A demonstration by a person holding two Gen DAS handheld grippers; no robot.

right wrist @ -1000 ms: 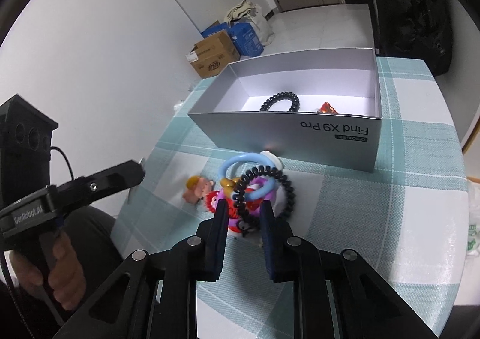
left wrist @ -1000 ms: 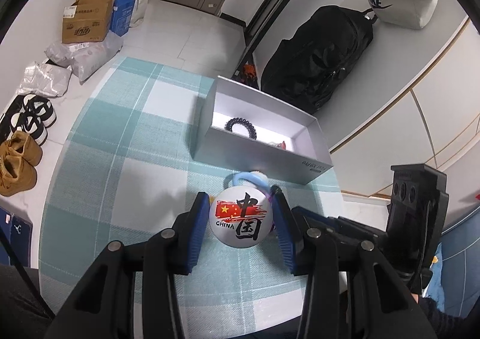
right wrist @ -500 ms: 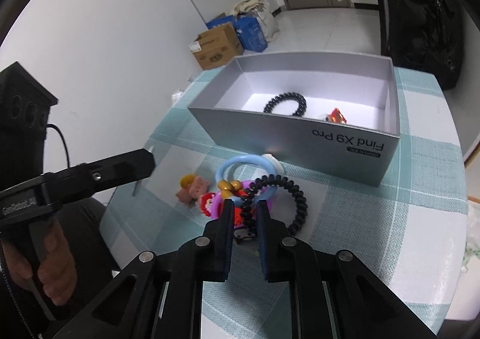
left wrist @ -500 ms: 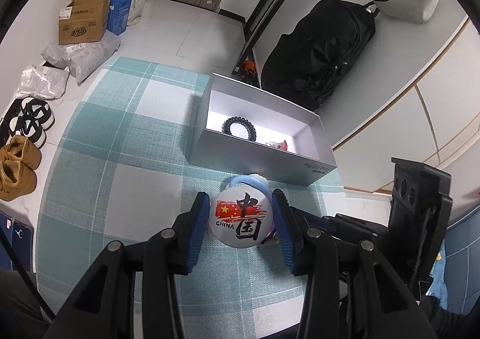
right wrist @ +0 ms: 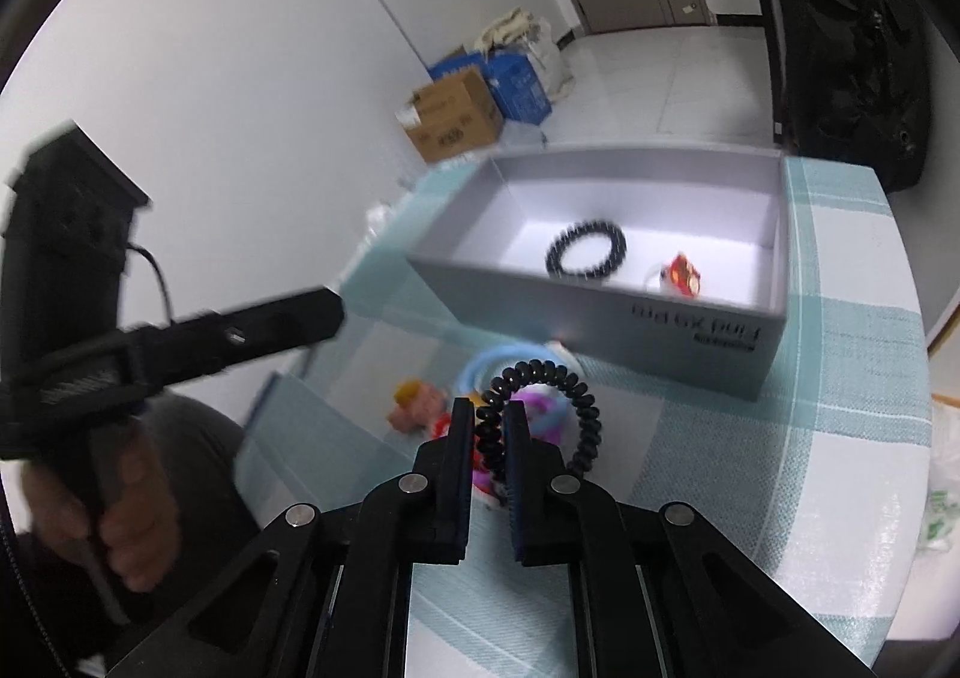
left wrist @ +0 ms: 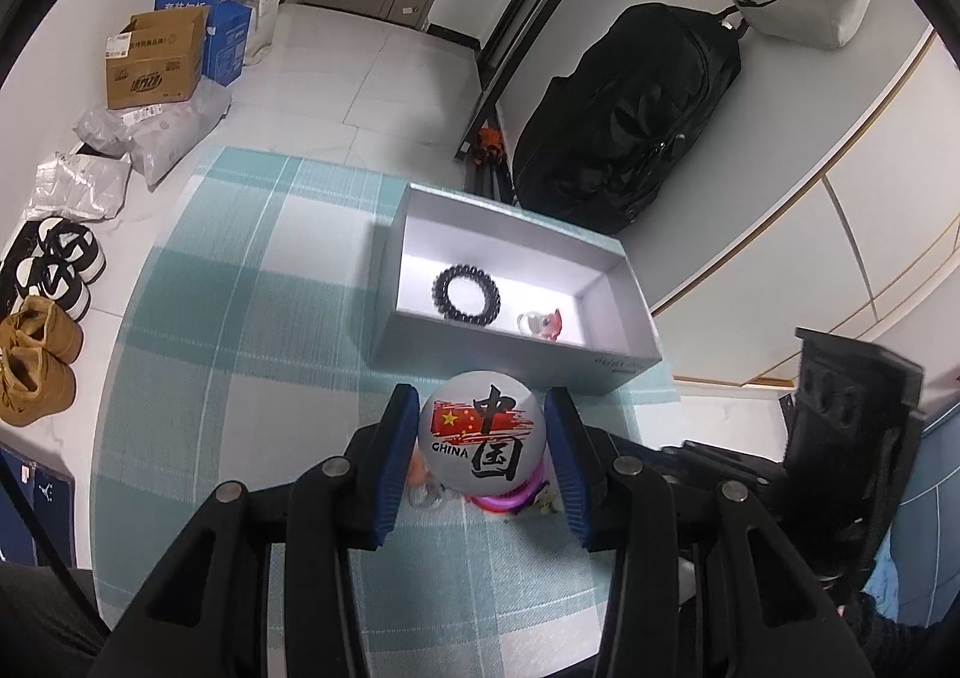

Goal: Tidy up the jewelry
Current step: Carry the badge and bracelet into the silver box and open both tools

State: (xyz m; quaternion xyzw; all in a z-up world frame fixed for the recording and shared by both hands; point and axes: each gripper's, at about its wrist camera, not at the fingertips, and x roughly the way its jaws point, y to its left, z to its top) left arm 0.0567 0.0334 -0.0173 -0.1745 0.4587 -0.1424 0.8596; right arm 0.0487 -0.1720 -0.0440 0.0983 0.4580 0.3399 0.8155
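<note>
My left gripper (left wrist: pixel 480 429) is shut on a white round badge (left wrist: pixel 483 435) printed with a red flag and "CHINA", held just in front of the grey box (left wrist: pixel 510 345). Inside the box lie a black bead bracelet (left wrist: pixel 461 294) and a small red charm (left wrist: pixel 543 324). My right gripper (right wrist: pixel 489 420) is shut on a black coil hair tie (right wrist: pixel 543 378), whose loop stands up above the pile. Below it on the cloth lie a blue ring (right wrist: pixel 495 360), a purple ring (right wrist: pixel 543 408) and a small figure (right wrist: pixel 414 402). The box (right wrist: pixel 600 312) stands just beyond them.
A checked teal cloth (left wrist: pixel 240 378) covers the table. A person's hand (right wrist: pixel 120 510) holds the left gripper's handle at the left of the right wrist view. On the floor are cardboard boxes (left wrist: pixel 153 60), shoes (left wrist: pixel 36 354) and a black bag (left wrist: pixel 624 120).
The right jaws have shut on the black coil hair tie and raised it off the pile. The left gripper still holds the badge and has barely shifted.
</note>
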